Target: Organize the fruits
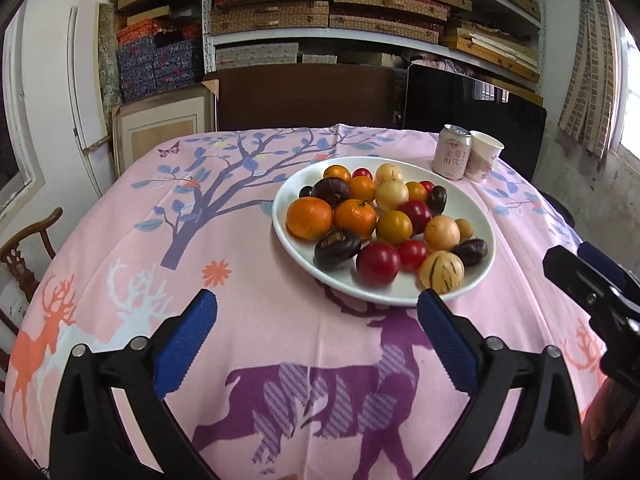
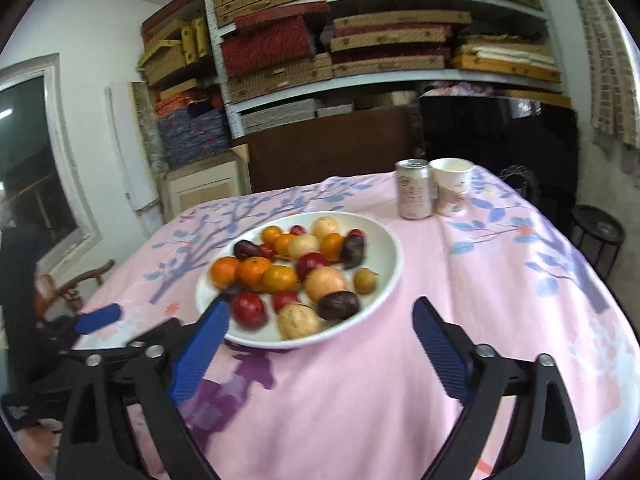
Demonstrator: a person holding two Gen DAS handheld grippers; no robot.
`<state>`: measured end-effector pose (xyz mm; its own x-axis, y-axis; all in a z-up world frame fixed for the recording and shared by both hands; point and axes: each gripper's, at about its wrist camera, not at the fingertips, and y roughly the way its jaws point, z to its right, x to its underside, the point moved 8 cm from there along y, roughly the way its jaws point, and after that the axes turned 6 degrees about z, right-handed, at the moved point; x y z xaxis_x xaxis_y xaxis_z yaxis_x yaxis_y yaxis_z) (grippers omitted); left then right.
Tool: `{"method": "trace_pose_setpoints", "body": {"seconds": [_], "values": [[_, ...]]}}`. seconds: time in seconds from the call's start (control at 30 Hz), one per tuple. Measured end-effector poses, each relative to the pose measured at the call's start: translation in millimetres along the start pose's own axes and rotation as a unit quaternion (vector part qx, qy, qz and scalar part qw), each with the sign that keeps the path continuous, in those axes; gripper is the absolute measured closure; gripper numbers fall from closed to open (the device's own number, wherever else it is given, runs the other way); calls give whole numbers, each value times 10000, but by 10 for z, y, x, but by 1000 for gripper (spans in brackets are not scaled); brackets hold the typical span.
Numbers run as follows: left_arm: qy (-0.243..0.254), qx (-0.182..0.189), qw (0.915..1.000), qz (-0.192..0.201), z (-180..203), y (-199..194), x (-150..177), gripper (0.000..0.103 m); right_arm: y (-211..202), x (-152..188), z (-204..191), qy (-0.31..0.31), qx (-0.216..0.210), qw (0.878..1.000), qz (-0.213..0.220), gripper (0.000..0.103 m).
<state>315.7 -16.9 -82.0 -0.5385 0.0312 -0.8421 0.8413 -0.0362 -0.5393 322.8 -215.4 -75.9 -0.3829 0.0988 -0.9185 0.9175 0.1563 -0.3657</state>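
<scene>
Fruits (image 1: 384,224) are piled on white plate (image 1: 486,236), ahead of both grippers on pink tablecloth (image 1: 248,320). Left gripper (image 1: 316,312) and right gripper (image 2: 320,320) are spread wide, nothing held. 1 can (image 1: 451,152) and paper cup (image 1: 485,156) are seen beyond plate.

Fruit plate (image 1: 486,240) beyond tongs (image 1: 316,316) (agape)

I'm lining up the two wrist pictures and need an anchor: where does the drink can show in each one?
Left wrist view: the drink can stands upper right of centre, beyond the white plate, touching the paper cup on its right.
Right wrist view: the drink can stands right of centre, beyond the plate, the cup again to its right.
Shared landmark: the white plate of fruit.
</scene>
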Motion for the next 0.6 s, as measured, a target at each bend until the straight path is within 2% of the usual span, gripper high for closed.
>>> {"method": "trace_pose_setpoints", "body": {"seconds": [0.03, 0.07, 0.27, 0.33, 0.4, 0.5, 0.6], "values": [[79, 30, 10000, 39, 24, -21, 17, 5, -3, 4, 49, -91, 196, 9998, 16, 4], [129, 44, 9999, 59, 46, -35, 25, 5, -8, -4, 63, -105, 221, 9997, 20, 4], [436, 72, 9989, 147, 190, -112, -1, 5, 49, 57, 186, 335, 94, 9992, -206, 4], [499, -90, 9984, 269, 199, -175, -11, 5, 52, 95, 178, 339, 115, 9990, -269, 4], [474, -95, 9984, 295, 207, -214, -7, 5, 61, 132, 160, 330, 105, 9988, -358, 4], [320, 180, 9992, 135, 215, -206, 26, 5, 94, 210, 154, 382, 110, 9978, -523, 4], [277, 167, 9994, 84, 189, -191, 38, 5, 124, 290, 152, 360, 138, 9968, -703, 4]]}}
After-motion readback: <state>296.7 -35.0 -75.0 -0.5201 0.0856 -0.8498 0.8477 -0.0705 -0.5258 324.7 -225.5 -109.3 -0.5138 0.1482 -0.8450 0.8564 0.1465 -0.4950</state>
